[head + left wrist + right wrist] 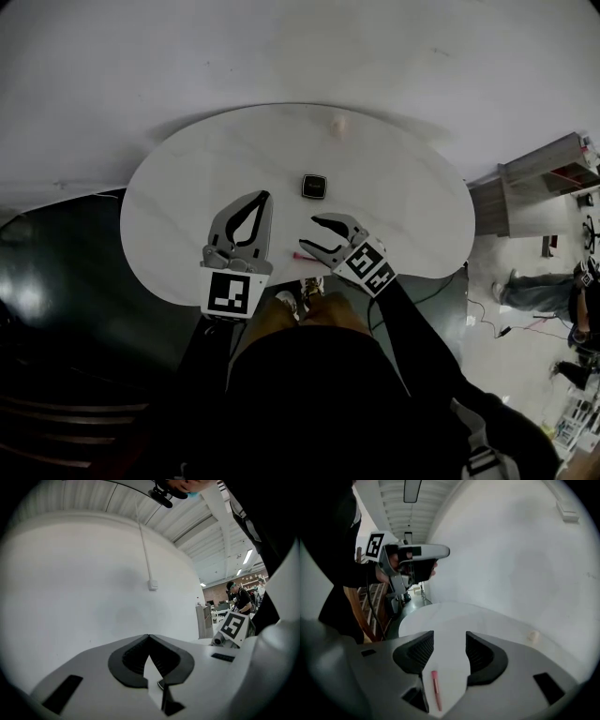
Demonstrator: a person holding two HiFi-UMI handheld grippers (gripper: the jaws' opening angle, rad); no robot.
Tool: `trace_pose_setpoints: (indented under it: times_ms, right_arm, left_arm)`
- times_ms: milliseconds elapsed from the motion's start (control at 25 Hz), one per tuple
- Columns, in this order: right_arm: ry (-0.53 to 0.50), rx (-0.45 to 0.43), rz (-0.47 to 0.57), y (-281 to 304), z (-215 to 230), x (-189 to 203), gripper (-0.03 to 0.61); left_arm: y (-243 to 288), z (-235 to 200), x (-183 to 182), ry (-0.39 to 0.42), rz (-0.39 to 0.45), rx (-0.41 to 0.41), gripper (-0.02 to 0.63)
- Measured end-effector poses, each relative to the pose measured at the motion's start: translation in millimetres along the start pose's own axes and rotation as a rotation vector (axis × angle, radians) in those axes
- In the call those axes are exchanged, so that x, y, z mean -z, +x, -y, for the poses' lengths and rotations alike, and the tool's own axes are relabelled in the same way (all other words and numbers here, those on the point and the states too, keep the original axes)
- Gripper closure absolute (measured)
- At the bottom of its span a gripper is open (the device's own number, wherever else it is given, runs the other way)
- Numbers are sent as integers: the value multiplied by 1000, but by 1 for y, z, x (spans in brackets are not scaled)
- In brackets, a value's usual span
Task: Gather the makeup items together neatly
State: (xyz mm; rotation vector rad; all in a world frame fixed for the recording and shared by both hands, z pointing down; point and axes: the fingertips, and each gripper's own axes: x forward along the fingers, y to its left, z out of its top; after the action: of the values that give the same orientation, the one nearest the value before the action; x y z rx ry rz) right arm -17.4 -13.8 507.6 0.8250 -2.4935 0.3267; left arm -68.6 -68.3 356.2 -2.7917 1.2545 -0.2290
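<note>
So, right tongs [449, 637]: the two jaws are apart and tipped down at the table [178, 216]. They hold nothing.
Pink stick [436, 691]: it lies flat on the table, between the right jaws near their back end. The jaws do not touch it.
Why there: I think the right tongs are lined up over the stick so they can close on it and lift it.
Left tongs [149, 637]: the jaw tips are together with nothing in them. They wait just beside the right tongs, likely to keep out of the way.
Black compact [314, 186]: it sits mid-table, near the tips of both tongs. It looks like a good spot to bring things to.
Little tan piece [337, 124]: it is by the far edge, well apart from the rest.
Writing: none I can read. The marker cubes [232, 292] show only black and white squares.
</note>
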Motion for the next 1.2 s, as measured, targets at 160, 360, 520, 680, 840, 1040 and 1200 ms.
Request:
trace_pose_setpoints:
  times_ms: [160, 360, 520, 680, 840, 1040, 1200]
  right_arm:
    - [-50, -29, -154, 11, -15, 43, 376]
    - [-99, -85, -314, 26, -27, 88, 413]
    - [-160, -144, -446, 36, -37, 118, 413]
    - [-153, -164, -520, 41, -37, 140, 413]
    - [-122, -179, -571, 43, -34, 156, 424]
    - [-151, -166, -634, 44, -34, 176, 512]
    - [-145, -147, -593, 42, -32, 169, 514]
  left_arm:
    - [-7, 4, 1, -10, 6, 6, 598]
    - [-17, 8, 8, -23, -3, 15, 598]
    - [-23, 8, 13, -25, -4, 14, 598]
    - [-30, 5, 17, -23, -17, 5, 598]
    - [-39, -1, 22, -29, -29, -13, 598]
    - [-45, -3, 27, -31, -43, -28, 598]
    - [-45, 2, 29, -26, -51, -19, 598]
